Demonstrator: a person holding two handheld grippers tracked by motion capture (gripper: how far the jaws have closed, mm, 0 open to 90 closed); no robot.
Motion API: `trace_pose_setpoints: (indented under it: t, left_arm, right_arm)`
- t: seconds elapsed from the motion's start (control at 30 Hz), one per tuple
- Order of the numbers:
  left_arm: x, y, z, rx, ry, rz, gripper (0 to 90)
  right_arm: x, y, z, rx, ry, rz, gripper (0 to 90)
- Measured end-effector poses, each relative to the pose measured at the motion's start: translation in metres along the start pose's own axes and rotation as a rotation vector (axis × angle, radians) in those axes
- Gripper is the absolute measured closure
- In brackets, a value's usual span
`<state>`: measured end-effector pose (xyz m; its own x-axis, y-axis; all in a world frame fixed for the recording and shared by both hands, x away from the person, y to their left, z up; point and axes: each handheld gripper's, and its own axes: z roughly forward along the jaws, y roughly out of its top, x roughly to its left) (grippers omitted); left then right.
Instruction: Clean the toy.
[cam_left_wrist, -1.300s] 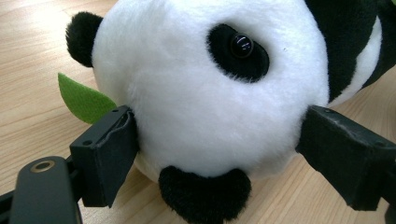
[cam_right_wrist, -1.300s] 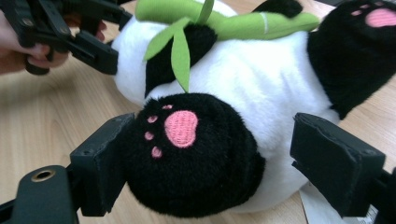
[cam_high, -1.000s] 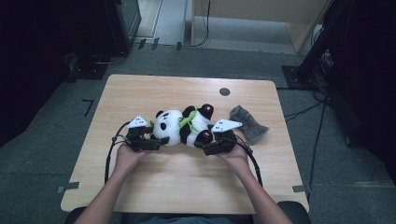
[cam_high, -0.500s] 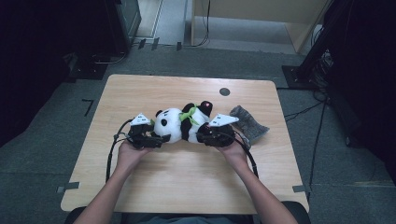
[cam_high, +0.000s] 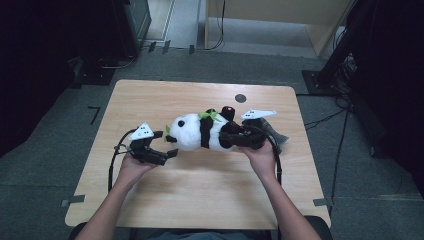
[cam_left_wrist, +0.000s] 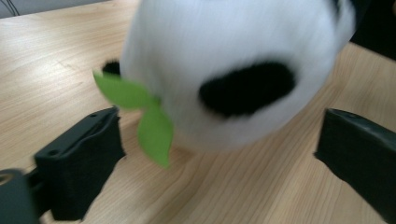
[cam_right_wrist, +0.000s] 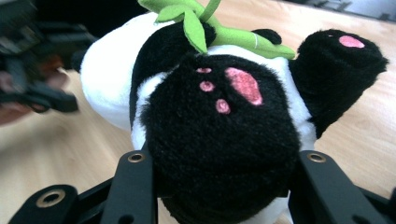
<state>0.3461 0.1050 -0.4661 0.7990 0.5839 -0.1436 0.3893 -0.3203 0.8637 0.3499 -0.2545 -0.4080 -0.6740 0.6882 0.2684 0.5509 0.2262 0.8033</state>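
On the pale wooden table (cam_high: 200, 200), over grey floor (cam_high: 45, 165), lies a toy panda (cam_high: 200, 132). The right gripper (cam_high: 235, 140) has just been closing and pinches its foot; the left gripper (cam_high: 167, 147), just opened, stands spread.

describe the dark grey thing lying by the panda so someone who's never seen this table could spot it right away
On the wooden table, look toward its right edge, just past the right gripper, whose jaws grip the plush panda's black foot. The crumpled dark grey cloth lies flat there, partly behind that gripper. It is the one dull, limp, plain-coloured thing, unlike the black-and-white toy with green leaves.
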Motion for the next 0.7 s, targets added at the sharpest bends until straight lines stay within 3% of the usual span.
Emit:
trace_pose_setpoints:
  t: [0.1, 0.13, 0.17, 0.2, 0.33, 0.37, 0.4, 0.53, 0.57, 0.63, 0.7]
  left_arm:
    - [-0.008, 0.001, 0.002, -0.045, -0.011, 0.026, 0.0]
    - [-0.011, 0.003, 0.003, -0.061, -0.002, 0.045, 0.0]
    - [-0.014, 0.004, 0.003, -0.079, -0.023, 0.073, 0.0]
    - [-0.018, 0.005, 0.004, -0.092, -0.004, 0.096, 0.0]
    - [-0.020, 0.006, 0.007, -0.081, 0.032, 0.104, 0.2]
    - [-0.021, 0.006, 0.007, -0.078, 0.033, 0.108, 5.1]
    - [-0.022, 0.006, 0.007, -0.076, 0.052, 0.115, 10.4]
    - [-0.020, 0.009, 0.003, -0.077, 0.058, 0.074, 30.6]
    - [-0.019, 0.010, 0.003, -0.048, 0.056, 0.059, 34.5]
    - [-0.017, 0.012, 0.002, -0.006, 0.027, 0.019, 44.9]
    - [-0.015, 0.011, 0.003, 0.013, 0.004, -0.001, 51.3]
  right_arm:
    - [0.004, 0.004, -0.011, -0.028, 0.038, 0.008, 57.8]
    - [0.006, 0.005, -0.013, -0.032, 0.062, 0.016, 57.6]
    - [0.007, 0.005, -0.014, -0.031, 0.104, 0.018, 57.4]
    - [0.008, 0.005, -0.014, -0.025, 0.134, 0.019, 57.4]
    - [0.010, 0.005, -0.013, -0.011, 0.173, 0.027, 57.4]
    - [0.010, 0.005, -0.012, 0.000, 0.180, 0.027, 57.2]
    - [0.010, 0.004, -0.010, 0.012, 0.180, 0.024, 57.0]
    - [0.010, 0.001, -0.005, 0.031, 0.163, 0.013, 50.7]
    - [0.012, 0.000, -0.004, 0.033, 0.143, -0.004, 46.2]
    - [0.017, -0.003, -0.002, 0.027, 0.095, -0.083, 39.4]
    - [0.018, -0.006, 0.001, 0.026, 0.084, -0.131, 35.6]
